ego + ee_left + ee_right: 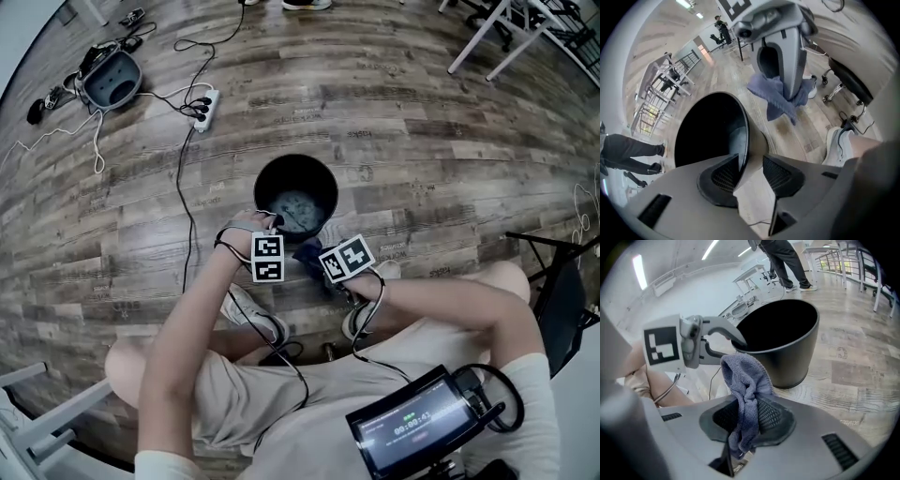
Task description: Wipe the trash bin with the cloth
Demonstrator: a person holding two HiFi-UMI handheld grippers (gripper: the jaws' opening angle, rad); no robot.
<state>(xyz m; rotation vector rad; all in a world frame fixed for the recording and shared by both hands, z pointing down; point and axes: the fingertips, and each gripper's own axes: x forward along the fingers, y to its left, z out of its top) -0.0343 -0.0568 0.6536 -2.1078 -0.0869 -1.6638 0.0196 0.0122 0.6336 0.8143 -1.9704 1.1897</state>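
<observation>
The black trash bin stands upright on the wood floor just in front of my feet. My left gripper is shut on the near rim of the bin; in the left gripper view one pad sits inside the wall and the other outside. My right gripper is shut on a blue-grey cloth, which bunches up between the jaws of the right gripper. The cloth hangs beside the bin's outer wall, a little apart from it. In the right gripper view the left gripper shows hooked on the rim.
A white power strip with cables and a grey round device lie at the far left. White table legs stand far right, a black chair near right. A person stands beyond the bin. My shoes flank it.
</observation>
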